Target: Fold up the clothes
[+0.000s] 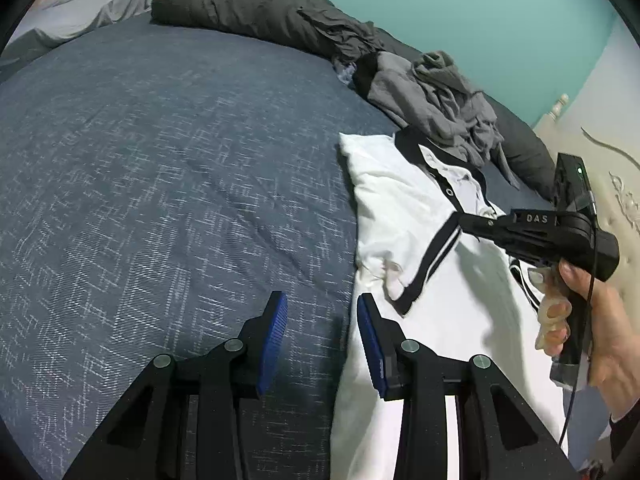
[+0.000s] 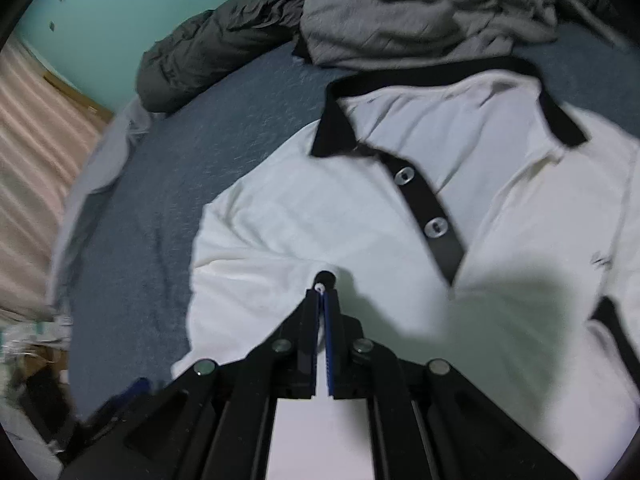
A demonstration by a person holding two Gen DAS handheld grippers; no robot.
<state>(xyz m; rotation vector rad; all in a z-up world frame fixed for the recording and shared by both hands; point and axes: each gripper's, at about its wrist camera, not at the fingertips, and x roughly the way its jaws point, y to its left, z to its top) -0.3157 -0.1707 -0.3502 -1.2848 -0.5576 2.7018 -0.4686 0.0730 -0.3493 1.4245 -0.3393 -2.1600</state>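
1. Right now the white polo shirt (image 2: 320,216), with its black collar and placket, lies face up on the blue bedspread (image 1: 160,168), toward the right side.
2. Its cloth is pinched in the clenched right gripper (image 2: 325,292), just below the placket.
3. Over the shirt's left edge, the left gripper (image 1: 322,320) hangs with jaws apart, grasping nothing.
4. Crumpled grey clothes (image 1: 444,104) lie beyond the collar.

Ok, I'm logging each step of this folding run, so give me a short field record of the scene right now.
surface: blue woven bedspread
garment: white polo shirt with black collar and placket, lying face up
right gripper: shut, pinching white shirt fabric
left gripper: open, above the shirt's edge, holding nothing
other clothes: crumpled grey garments, dark grey quilt
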